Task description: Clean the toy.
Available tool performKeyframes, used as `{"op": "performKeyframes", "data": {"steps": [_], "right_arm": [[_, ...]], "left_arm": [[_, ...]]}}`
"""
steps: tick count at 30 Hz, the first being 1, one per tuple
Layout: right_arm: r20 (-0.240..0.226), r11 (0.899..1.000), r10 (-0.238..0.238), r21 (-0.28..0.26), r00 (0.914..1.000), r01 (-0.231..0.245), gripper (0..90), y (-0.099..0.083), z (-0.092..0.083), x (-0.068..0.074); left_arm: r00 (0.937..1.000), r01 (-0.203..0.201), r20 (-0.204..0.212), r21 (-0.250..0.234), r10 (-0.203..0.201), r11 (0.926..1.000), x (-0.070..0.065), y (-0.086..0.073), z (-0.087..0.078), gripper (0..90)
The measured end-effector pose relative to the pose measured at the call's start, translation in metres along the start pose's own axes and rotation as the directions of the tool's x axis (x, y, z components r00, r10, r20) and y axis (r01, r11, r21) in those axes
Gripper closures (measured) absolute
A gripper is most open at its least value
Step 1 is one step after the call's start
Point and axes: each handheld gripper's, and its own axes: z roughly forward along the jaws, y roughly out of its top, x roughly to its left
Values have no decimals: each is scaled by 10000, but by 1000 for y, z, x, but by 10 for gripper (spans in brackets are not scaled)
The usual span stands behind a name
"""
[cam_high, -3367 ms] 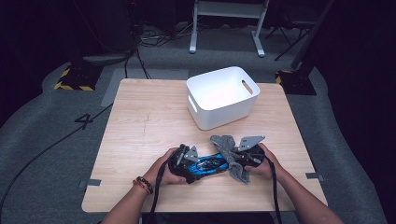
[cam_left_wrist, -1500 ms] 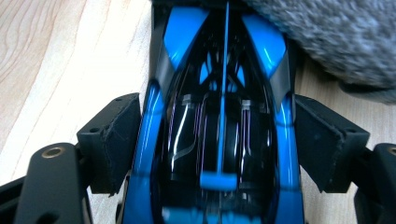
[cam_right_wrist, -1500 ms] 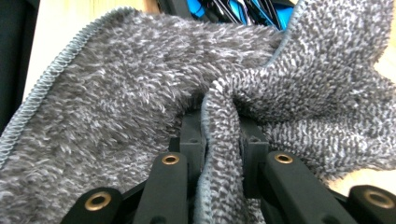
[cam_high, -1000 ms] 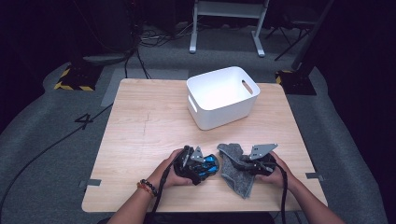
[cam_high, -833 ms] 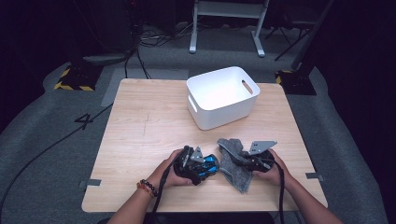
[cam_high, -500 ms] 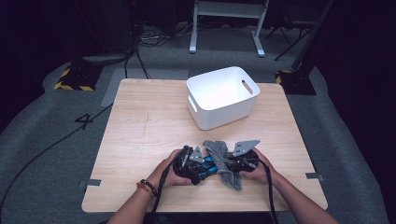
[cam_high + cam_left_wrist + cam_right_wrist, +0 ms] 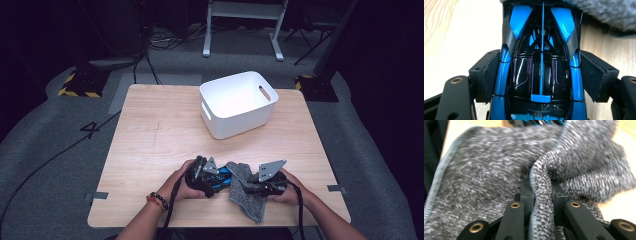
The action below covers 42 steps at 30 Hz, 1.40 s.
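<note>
Table (image 7: 150, 125) of pale wood filling the high view, w/ white bin (image 7: 238, 103) standing upright toward the far right part, well apart from both hands. Near the front edge, left gripper (image 7: 216, 176) pointing right & clamping a blue-and-black toy car (image 7: 220, 176), car lying level just above the tabletop. Just beside it, right gripper (image 7: 246, 186) pointing left & pinching a grey cloth (image 7: 247, 194); cloth draping down toward the front edge, upper end touching or nearly touching the car's far end, can't tell which. Grey three-cornered plate sitting on top of each gripper, cables trailing back past the wrists; beaded bracelet (image 7: 158, 200) circling the left wrist. Moving to the left gripper view: car (image 7: 541, 62) lying lengthwise btwn the two black jaws, roof up, pads pressing on both blue flanks, so jaws gripping the car, not spread free; jaws having just been closing a little around it. Grey cloth (image 7: 604, 12) blurring across the top right corner, overlapping the car's far end; wood grain showing at both sides. Switching to the right gripper view: jaws squeezed nearly together on a raised fold of the cloth (image 7: 499, 175), fold standing upright btwn the pads, rest of the fabric spreading left & right over the table. Blue bits of the car (image 7: 541, 122) peeking along the top edge, beyond the cloth.
</note>
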Motion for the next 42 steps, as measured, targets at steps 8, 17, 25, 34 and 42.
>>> {"op": "performKeyframes", "data": {"steps": [8, 17, 25, 34, 42], "right_arm": [[1035, 9942, 1068, -192, 9889, -1054, 773, -16, -15, -19], [886, 9872, 1535, -562, 9842, -1489, 785, -20, -14, -24], [911, 9862, 1584, -631, 9832, -1531, 784, -21, -14, -23], [951, 9878, 1481, -630, 9844, -1425, 782, -21, -14, -23], [1318, 9938, 1107, -229, 9851, -1086, 768, -17, -15, -18]], "left_arm": [[9994, 285, -209, 379, -277, 9989, -3, 7, 3, 215], [9982, 355, -510, 917, -309, 9952, -8, 30, 16, 170], [9990, 235, -409, 1166, -189, 9929, -7, 38, 18, 231], [9992, 168, -386, 1108, -126, 9937, -7, 36, 17, 236], [9995, 30, -310, 1071, 3, 9942, -6, 35, 16, 242]]}}
